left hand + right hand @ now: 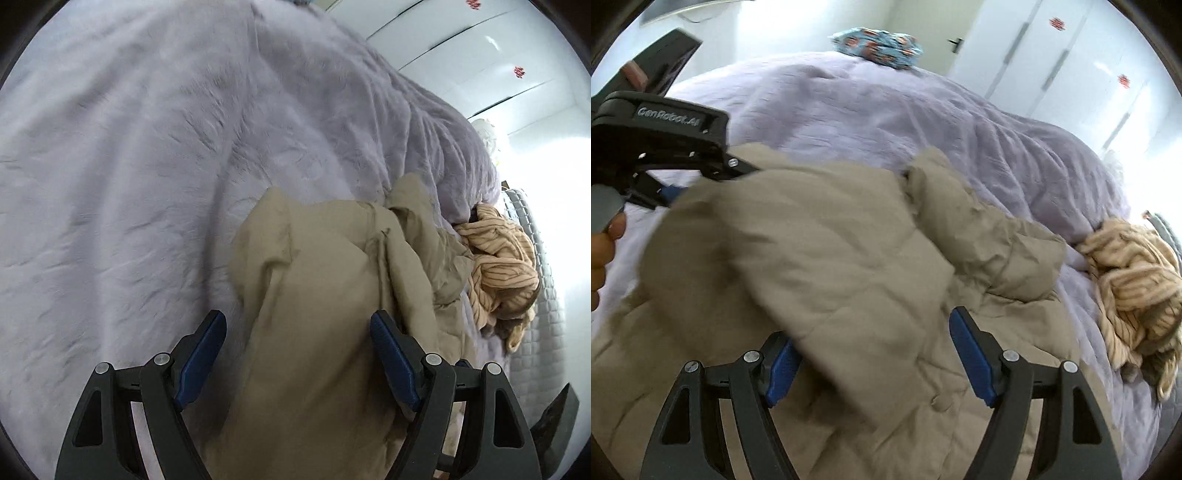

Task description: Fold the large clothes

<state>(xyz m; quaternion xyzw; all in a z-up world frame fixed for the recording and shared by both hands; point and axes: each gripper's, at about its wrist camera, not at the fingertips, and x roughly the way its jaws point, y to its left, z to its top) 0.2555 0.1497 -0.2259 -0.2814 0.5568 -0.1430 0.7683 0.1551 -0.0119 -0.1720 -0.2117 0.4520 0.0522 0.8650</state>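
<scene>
Folding is only partly done, by my reading: the padded beige quilted coat (849, 258) lies rumpled on the fluffy lilac bedspread (886, 110), near the bed's side edge, one panel turned over its body and a sleeve bunched toward the crumpled tan ribbed sweater (1134, 288), which lies just beside it and looks untouched. The left gripper (297, 354) hovers with its blue pads wide apart on either side of a lifted fold of the coat, not pinching it. The right gripper (871, 350) is likewise spread, one pad partly hidden under the cloth. Squaring the coat, tucking the sleeve and the final fold remain. A blue patterned bundle (879, 42) sits at the bed's far edge.
</scene>
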